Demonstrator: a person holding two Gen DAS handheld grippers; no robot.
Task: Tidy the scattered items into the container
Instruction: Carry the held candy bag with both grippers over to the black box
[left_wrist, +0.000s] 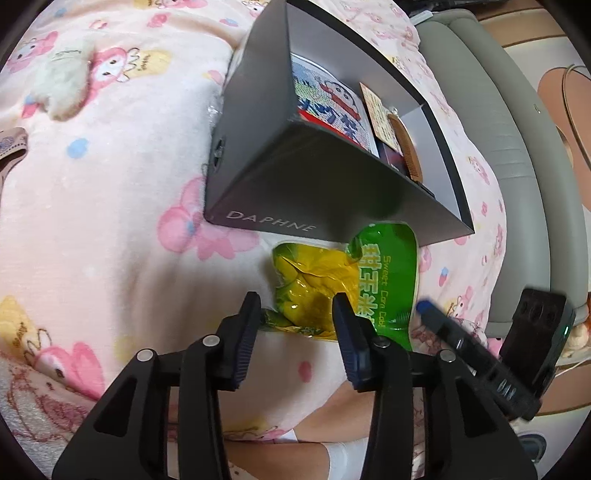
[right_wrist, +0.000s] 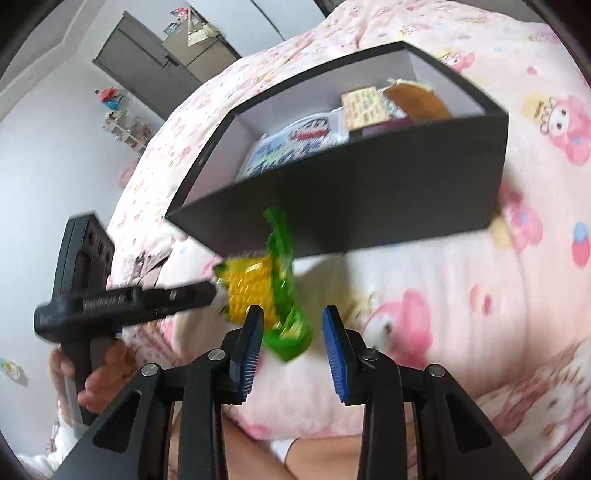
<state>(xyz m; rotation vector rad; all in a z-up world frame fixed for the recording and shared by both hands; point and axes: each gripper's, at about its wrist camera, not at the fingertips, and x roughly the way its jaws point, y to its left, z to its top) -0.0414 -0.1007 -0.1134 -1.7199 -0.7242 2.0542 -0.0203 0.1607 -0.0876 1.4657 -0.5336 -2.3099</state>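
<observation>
Both grippers, left (left_wrist: 297, 310) and right (right_wrist: 293, 325), jaws released around the near corn packet (left_wrist: 332, 280), still outside the box (left_wrist: 280, 177) holding several items; plush (left_wrist: 62, 81) far-left remains.

green-yellow sweet corn packet (left_wrist: 347, 280) crumpled on blanket, against open dark box (left_wrist: 295, 184) holding items

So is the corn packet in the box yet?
Not yet. The corn packet is outside the grey box, by its front wall on the pink blanket, with no lid on the box.
</observation>
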